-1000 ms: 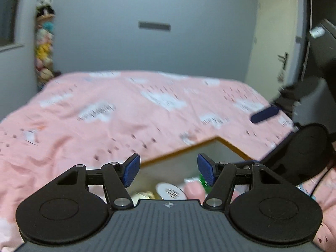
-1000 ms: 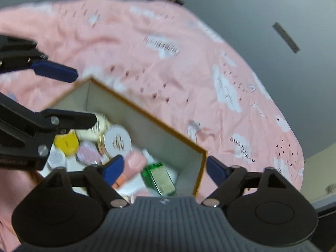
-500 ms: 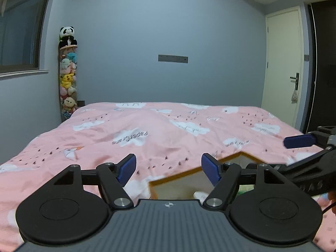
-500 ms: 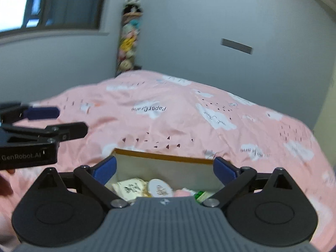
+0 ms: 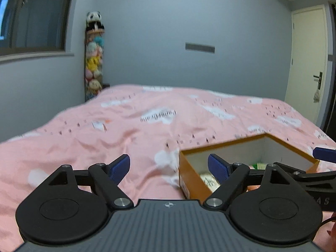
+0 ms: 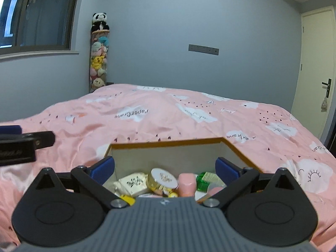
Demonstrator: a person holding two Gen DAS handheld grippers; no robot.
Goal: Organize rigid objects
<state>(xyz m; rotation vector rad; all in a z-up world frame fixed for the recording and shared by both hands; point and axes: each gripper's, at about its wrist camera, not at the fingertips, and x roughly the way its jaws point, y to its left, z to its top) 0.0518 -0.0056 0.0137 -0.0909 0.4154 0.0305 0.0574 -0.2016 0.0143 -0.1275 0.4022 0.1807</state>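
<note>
Small rigid items (image 6: pixel 161 181) — jars, a pink tube, a green bottle — all sat inside the orange-rimmed box (image 6: pixel 168 142) at lower centre, on the pink bed (image 6: pixel 168 113). Left gripper (image 5: pixel 169 166) and right gripper (image 6: pixel 164 167) both spread, empty; nothing loose showed on the bed.
</note>
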